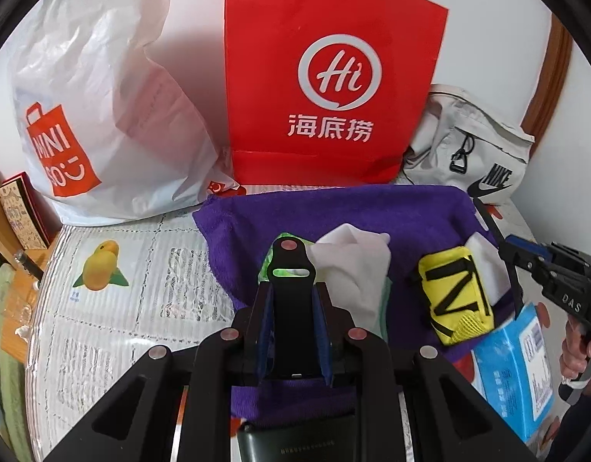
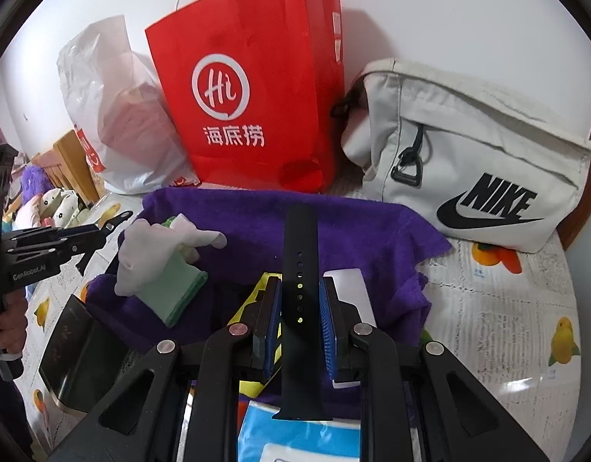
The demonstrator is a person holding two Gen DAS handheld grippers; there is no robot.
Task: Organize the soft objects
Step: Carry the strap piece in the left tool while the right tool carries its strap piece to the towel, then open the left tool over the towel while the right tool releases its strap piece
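A purple towel (image 1: 334, 211) (image 2: 353, 223) lies spread on the table. On it lie a white glove (image 1: 353, 258) (image 2: 141, 261) over a green cloth (image 2: 176, 296), a yellow pouch with black straps (image 1: 455, 294) and a white pad (image 2: 351, 292). My left gripper (image 1: 291, 308) is shut on a short black watch strap half (image 1: 289, 269) with a slot at its tip. My right gripper (image 2: 300, 308) is shut on a long black watch strap half with holes (image 2: 300, 269). Each gripper shows in the other's view, the right gripper (image 1: 526, 258) and the left gripper (image 2: 103, 231), both above the towel's edges.
A red paper bag (image 1: 330, 77) (image 2: 249, 88), a white Miniso plastic bag (image 1: 103, 96) and a grey Nike bag (image 2: 476, 154) stand at the back by the wall. A blue tissue pack (image 1: 515, 369) and a dark glossy box (image 2: 80, 354) lie at the near edge.
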